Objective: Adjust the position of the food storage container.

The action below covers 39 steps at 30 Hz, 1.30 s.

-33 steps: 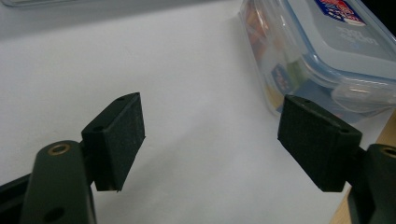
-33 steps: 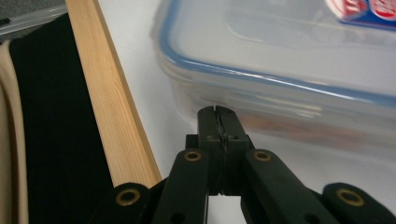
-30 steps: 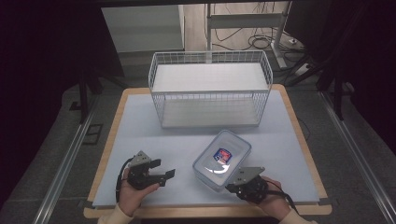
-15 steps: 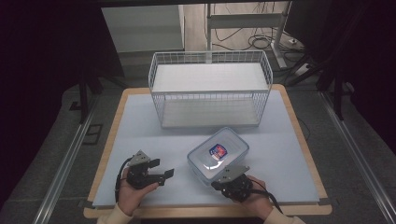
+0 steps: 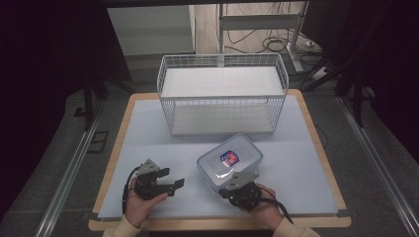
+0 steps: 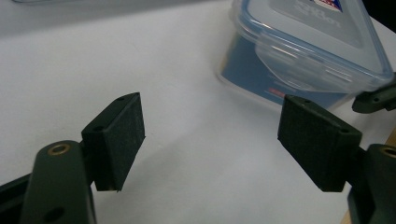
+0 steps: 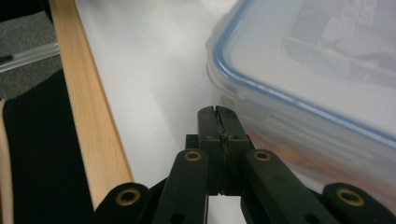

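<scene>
1. Dark surroundings are being seen around a wooden table [image 5: 114, 148] that is being covered by a pale blue mat [image 5: 306, 163], with a white wire basket [image 5: 222, 94] being borne at its far side.
2. The left gripper [image 5: 174, 184] is being held in a hand [image 5: 136, 207] above the mat, its jaws being kept wide apart with nothing between the pads [image 6: 121, 140].
3. A clear plastic box [image 5: 230, 160] with a blue-rimmed lid is being seen just beyond and to the right of those open fingers, apart from them.
4. The right gripper [image 7: 218, 114] is being held with its jaws pressed together, pad against pad, nothing being gripped.
5. The closed fingertips are being kept just beside the near wall of the box, below its lid rim; whether the wall is being touched cannot be told.
6. The box is being seen resting on the mat, between the right fingers and the basket.
</scene>
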{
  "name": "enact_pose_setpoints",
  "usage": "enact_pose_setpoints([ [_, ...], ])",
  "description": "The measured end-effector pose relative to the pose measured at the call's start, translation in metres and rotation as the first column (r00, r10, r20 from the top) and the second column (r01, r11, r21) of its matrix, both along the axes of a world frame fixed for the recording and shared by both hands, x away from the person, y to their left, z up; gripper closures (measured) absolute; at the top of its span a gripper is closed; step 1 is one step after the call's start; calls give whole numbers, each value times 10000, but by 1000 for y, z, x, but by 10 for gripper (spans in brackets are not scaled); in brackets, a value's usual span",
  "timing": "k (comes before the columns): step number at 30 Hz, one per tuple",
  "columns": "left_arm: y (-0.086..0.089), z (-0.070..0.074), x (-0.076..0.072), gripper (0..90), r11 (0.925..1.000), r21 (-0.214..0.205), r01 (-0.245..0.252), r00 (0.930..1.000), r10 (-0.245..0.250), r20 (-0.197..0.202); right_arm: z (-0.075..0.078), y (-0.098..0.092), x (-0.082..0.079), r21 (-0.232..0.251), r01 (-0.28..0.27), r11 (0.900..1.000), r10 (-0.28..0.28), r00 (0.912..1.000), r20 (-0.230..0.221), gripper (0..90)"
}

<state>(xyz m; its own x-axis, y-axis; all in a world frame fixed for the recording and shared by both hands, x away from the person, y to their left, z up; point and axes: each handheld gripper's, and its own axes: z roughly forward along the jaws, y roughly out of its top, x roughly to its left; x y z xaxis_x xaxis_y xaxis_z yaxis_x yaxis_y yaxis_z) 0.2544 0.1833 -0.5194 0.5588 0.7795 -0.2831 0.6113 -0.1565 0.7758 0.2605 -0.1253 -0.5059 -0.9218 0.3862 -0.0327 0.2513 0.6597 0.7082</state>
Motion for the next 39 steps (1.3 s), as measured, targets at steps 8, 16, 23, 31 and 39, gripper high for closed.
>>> enact_pose_setpoints([
  [8, 3, 0, 1, 229, 10000, -38, -49, 10000, 49, 8, -5, 29, 8, -92, 108, 9999, -106, 9995, 295, 898],
  [16, 4, -1, 2, 229, 10000, -41, -69, 10000, 69, -11, -6, 36, 16, -4, 228, 9997, -228, 9992, 332, 898],
  [23, 2, -1, 2, 229, 10000, 6, -84, 10000, 84, -32, -7, 36, 17, 20, 256, 9997, -257, 9991, 341, 898],
  [31, 4, -1, 2, 229, 9999, -91, -138, 9999, 138, -35, 26, -1, 13, 1051, 514, 9931, -546, 9981, 278, 898],
  [39, 3, 0, 3, 229, 9999, -116, -79, 10000, 79, 27, 75, -38, 91, 878, 2304, 9691, -2374, 9682, 795, 898],
])
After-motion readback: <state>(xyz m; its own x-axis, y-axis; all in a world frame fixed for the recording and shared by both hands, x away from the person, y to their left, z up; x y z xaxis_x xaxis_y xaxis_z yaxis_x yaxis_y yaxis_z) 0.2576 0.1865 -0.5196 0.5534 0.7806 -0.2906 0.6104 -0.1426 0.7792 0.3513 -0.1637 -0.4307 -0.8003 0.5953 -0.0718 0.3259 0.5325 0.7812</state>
